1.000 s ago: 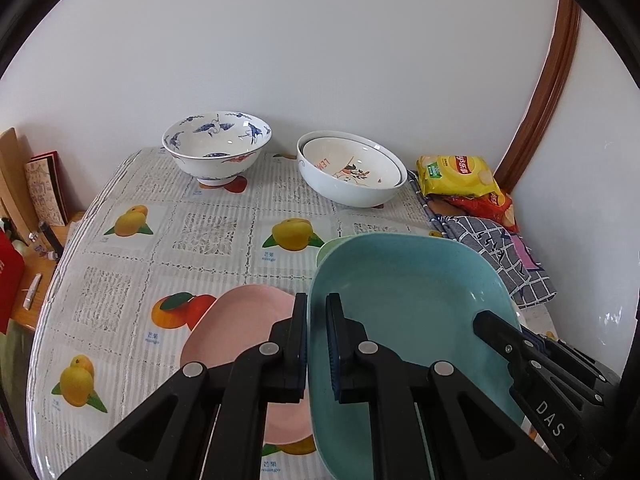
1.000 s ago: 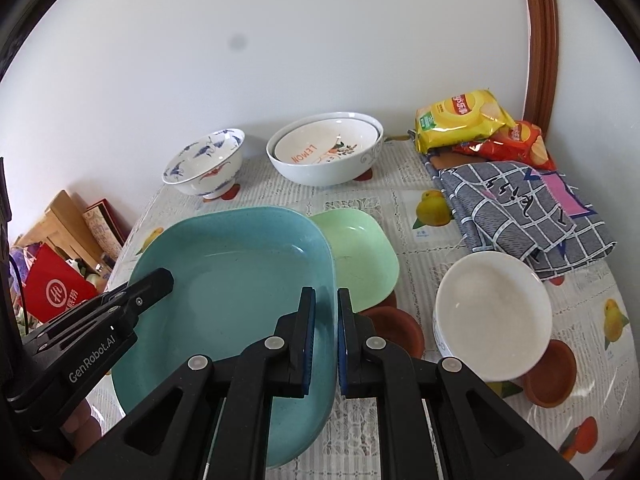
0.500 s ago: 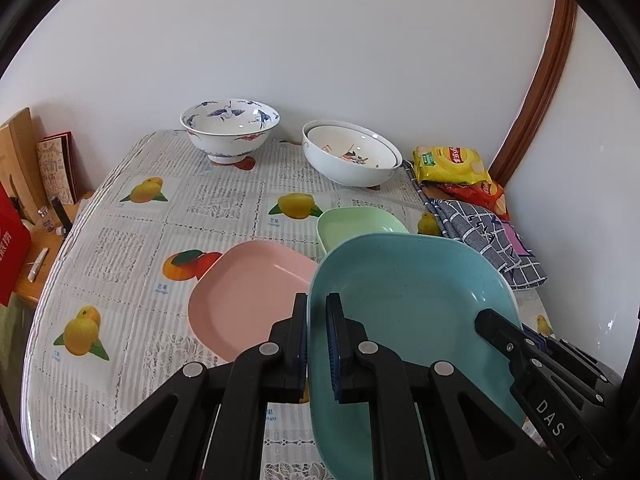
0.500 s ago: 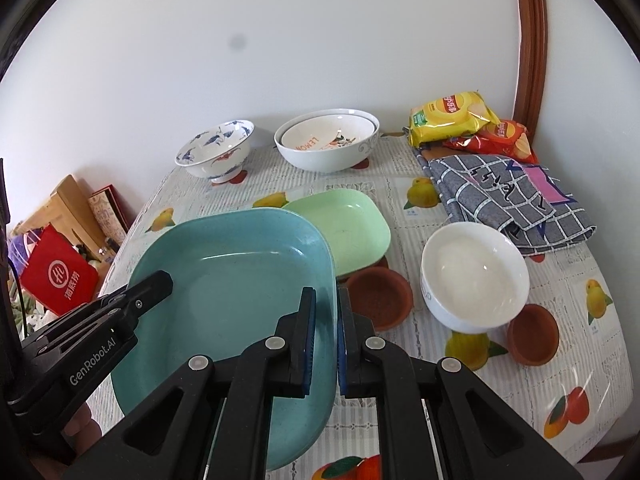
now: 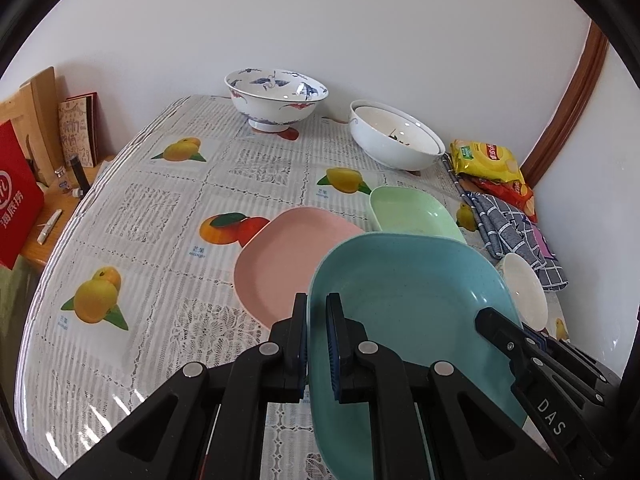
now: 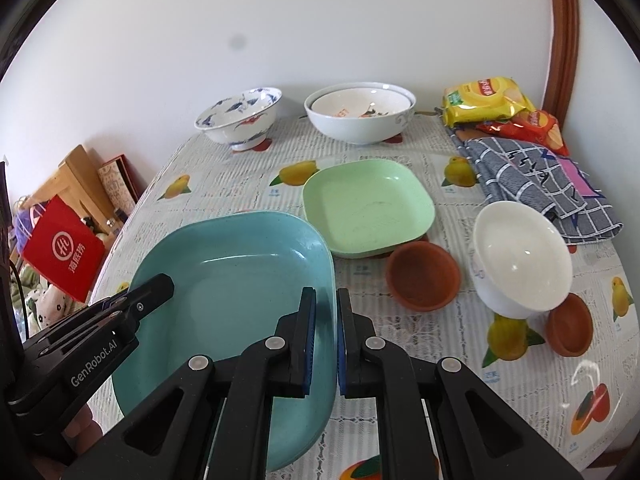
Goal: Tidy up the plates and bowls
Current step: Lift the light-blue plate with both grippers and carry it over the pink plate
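Plastic fruit-print cloth covers the surface (image 5: 168, 216), which stands against a white wall with a brown wooden door frame (image 6: 562, 40) at the right. Off its left edge: a red bag (image 6: 64, 248) and wooden items on a lower side table. Along the back, left to right: blue-patterned bowl (image 5: 275, 96), two nested white bowls (image 6: 360, 114), yellow snack packet (image 6: 482, 100), with a checked cloth (image 6: 536, 184) nearer than the packet.

Both tools point toward the wall, tilted down at the tabletop. Left hand-held gripper (image 5: 317, 332): jaws pinched onto the left rim of the teal plate (image 5: 408, 312). Right hand-held gripper (image 6: 325, 334): jaws pinched onto the right rim of the same plate. Teal plate thus held between the two, apparently lifted clear of the cloth, overlapping a pink plate (image 5: 280, 256) below it.

View differences: pink plate shows only in the left view, hidden by the teal plate in the right. Right view alone shows two brown saucers (image 6: 423, 275), one touching the green plate (image 6: 368, 208), the other beside the plain white bowl (image 6: 522, 258).
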The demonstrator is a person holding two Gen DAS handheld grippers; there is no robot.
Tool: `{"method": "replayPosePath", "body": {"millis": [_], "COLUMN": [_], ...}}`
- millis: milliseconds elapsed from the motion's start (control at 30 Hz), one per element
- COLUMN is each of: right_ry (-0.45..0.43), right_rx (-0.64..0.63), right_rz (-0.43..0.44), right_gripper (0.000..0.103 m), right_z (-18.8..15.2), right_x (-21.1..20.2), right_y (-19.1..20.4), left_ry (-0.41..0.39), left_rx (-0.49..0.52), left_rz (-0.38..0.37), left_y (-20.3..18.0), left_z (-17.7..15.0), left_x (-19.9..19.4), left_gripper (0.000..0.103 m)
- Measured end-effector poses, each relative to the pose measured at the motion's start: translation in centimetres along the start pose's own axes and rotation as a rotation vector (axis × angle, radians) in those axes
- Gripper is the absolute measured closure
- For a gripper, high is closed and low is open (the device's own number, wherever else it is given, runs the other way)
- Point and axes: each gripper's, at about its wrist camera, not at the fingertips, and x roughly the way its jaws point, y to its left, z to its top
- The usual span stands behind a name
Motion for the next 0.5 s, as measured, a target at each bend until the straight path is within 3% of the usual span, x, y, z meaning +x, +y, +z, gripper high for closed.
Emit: {"method": "replayPosePath", "body": {"millis": [500], "right_ry": [0.085], "right_rx": [-0.087], "right_rz": [0.031], "right_gripper": [0.094], "right_z": [0.7], "right_x": [5.4], "right_y": [3.8], "left_ry": [0.063], "left_rx": [-0.070], "left_rz": [0.062], "left_y": [4.6], "left_z": [0.2], "left_x": [3.1], "left_gripper": [0.094]}}
